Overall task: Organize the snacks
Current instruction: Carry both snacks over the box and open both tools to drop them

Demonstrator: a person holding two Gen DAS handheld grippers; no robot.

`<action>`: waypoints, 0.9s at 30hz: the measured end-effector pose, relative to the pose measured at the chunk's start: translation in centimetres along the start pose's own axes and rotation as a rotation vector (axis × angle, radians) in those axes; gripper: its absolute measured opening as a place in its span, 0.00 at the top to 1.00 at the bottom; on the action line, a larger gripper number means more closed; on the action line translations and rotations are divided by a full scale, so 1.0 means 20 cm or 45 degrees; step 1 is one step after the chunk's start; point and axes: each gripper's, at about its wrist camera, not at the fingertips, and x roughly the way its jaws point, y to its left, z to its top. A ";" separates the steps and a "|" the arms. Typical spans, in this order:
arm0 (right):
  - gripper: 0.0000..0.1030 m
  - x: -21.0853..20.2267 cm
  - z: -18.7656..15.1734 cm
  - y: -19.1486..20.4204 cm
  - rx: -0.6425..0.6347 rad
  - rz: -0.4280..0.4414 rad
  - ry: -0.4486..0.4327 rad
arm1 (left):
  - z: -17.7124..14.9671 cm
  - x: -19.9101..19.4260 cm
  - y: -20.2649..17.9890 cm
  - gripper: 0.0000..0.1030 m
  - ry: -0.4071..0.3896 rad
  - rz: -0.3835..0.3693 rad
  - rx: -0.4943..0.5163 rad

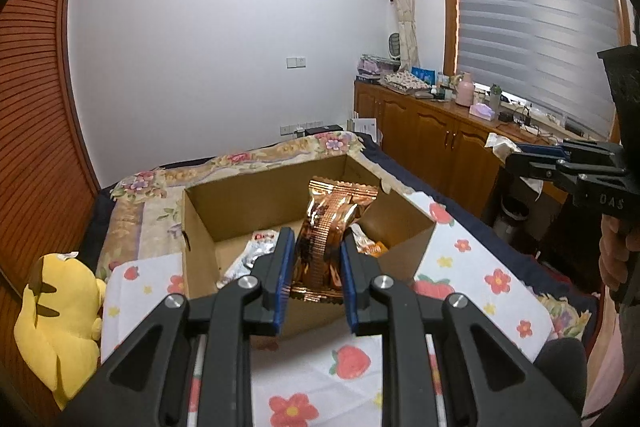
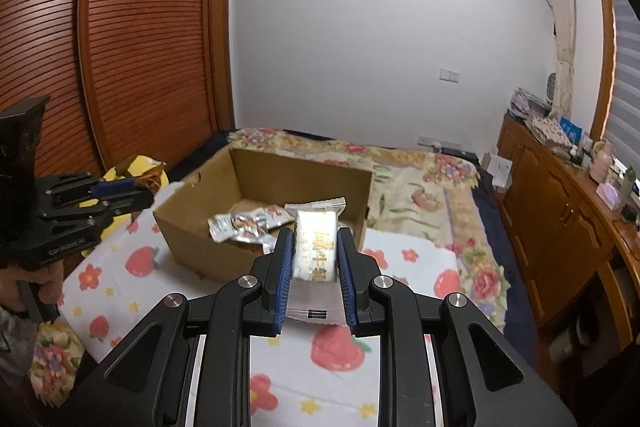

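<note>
Now the left gripper (image 1: 316,247) is clenched on a shiny copper-coloured foil snack packet (image 1: 328,227) above the open brown cardboard box (image 1: 404,227), while the right gripper (image 2: 314,247) grasps a white snack packet with gold lettering (image 2: 316,243) near the box's front wall, silver pouches (image 2: 244,225) lying inside.

White walls (image 1: 200,47), slatted wardrobe (image 2: 120,47), blinds (image 1: 536,15), sideboard (image 1: 432,131).

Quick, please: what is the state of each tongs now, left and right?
Left tongs: shut on the copper snack packet.
Right tongs: shut on the white snack packet.
</note>
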 end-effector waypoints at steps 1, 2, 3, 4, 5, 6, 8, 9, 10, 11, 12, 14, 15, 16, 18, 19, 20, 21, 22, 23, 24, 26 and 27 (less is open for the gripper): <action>0.81 0.01 0.02 0.01 -0.004 0.005 -0.004 | 0.01 0.01 0.01 0.81 -0.005 0.001 -0.002; 0.81 0.03 0.04 0.02 -0.012 0.009 -0.011 | 0.03 0.02 0.03 0.81 -0.008 0.003 -0.004; 0.81 0.04 0.06 0.02 -0.017 0.012 -0.015 | 0.04 0.04 0.05 0.81 -0.009 0.004 -0.008; 0.81 0.06 0.08 0.03 -0.021 0.018 -0.019 | 0.05 0.06 0.06 0.81 -0.008 0.005 -0.013; 0.81 0.08 0.09 0.04 -0.024 0.021 -0.021 | 0.06 0.09 0.09 0.81 -0.006 0.004 -0.022; 0.81 0.10 0.10 0.04 -0.025 0.025 -0.021 | 0.06 0.11 0.10 0.81 -0.003 0.003 -0.029; 0.81 0.16 0.12 0.05 -0.025 0.036 -0.017 | 0.06 0.17 0.14 0.81 0.011 0.003 -0.043; 0.81 0.19 0.13 0.05 -0.027 0.042 -0.011 | 0.07 0.20 0.16 0.81 0.020 0.003 -0.048; 0.81 0.23 0.14 0.06 -0.030 0.046 -0.006 | 0.07 0.23 0.17 0.81 0.030 0.004 -0.053; 0.81 0.26 0.15 0.06 -0.033 0.051 0.000 | 0.06 0.26 0.20 0.81 0.039 0.005 -0.056; 0.81 0.29 0.15 0.06 -0.037 0.055 0.005 | 0.07 0.30 0.22 0.81 0.047 0.007 -0.058; 0.81 0.35 0.17 0.06 -0.046 0.061 0.014 | 0.06 0.35 0.25 0.81 0.059 0.011 -0.063; 0.81 0.39 0.18 0.06 -0.051 0.067 0.020 | 0.07 0.39 0.26 0.81 0.067 0.012 -0.068; 0.81 0.42 0.19 0.06 -0.053 0.072 0.025 | 0.07 0.42 0.29 0.81 0.076 0.012 -0.074; 0.81 0.50 0.21 0.06 -0.058 0.081 0.038 | 0.07 0.48 0.32 0.81 0.092 0.011 -0.084; 0.81 0.53 0.21 0.06 -0.060 0.087 0.044 | 0.07 0.52 0.34 0.81 0.102 0.010 -0.090; 0.81 0.58 0.22 0.06 -0.062 0.094 0.054 | 0.08 0.54 0.34 0.81 0.109 0.011 -0.094; 0.81 0.62 0.22 0.06 -0.063 0.098 0.061 | 0.07 0.57 0.36 0.81 0.121 0.011 -0.099; 0.81 0.66 0.22 0.07 -0.063 0.104 0.068 | 0.07 0.60 0.37 0.81 0.133 0.011 -0.101; 0.81 0.71 0.22 0.07 -0.060 0.115 0.079 | 0.06 0.63 0.38 0.81 0.144 0.012 -0.105; 0.81 0.75 0.22 0.07 -0.058 0.123 0.088 | 0.06 0.67 0.40 0.81 0.161 0.012 -0.110; 0.81 0.84 0.21 0.08 -0.055 0.140 0.111 | 0.05 0.73 0.41 0.81 0.195 0.004 -0.118; 0.81 0.88 0.21 0.08 -0.053 0.150 0.122 | 0.04 0.76 0.42 0.81 0.212 0.001 -0.121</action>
